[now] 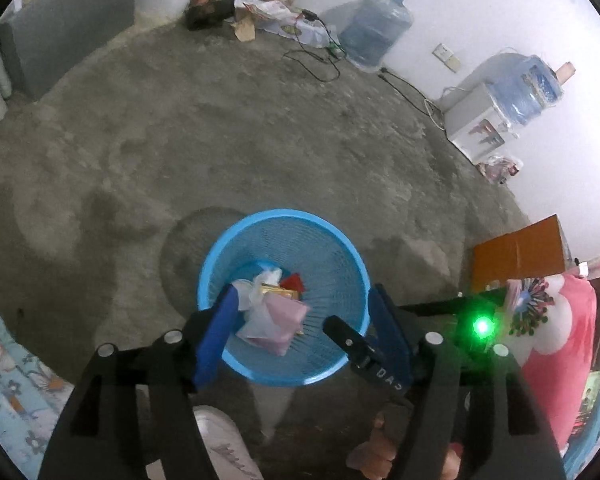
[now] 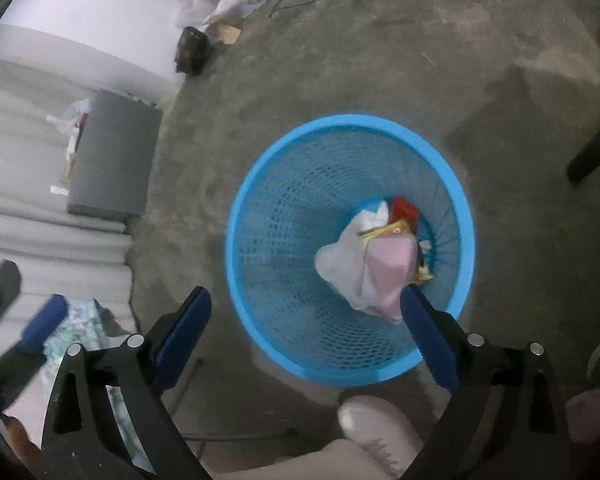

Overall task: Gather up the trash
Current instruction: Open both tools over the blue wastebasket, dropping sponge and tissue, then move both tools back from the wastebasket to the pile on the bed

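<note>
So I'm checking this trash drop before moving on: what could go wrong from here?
The pink-and-white bag looks in mid-drop, close to the right gripper finger; it could snag there. The light blue basket might tip if a finger knocks its rim. The white shoe sits right beside it and could nudge it.

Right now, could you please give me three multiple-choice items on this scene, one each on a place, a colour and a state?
1. Where does the pink-and-white trash bundle lie?
A. on the floor
B. inside the basket
C. on the bed

2. What colour is the mesh basket?
A. blue
B. green
C. grey

3. How does the right gripper stand?
A. shut on a wrapper
B. shut on nothing
C. open

Answers:
1 B, the bundle sits within the mesh walls.
2 A, rim and mesh are bright blue.
3 C, its blue fingers stand wide apart, pressing on nothing.
</note>
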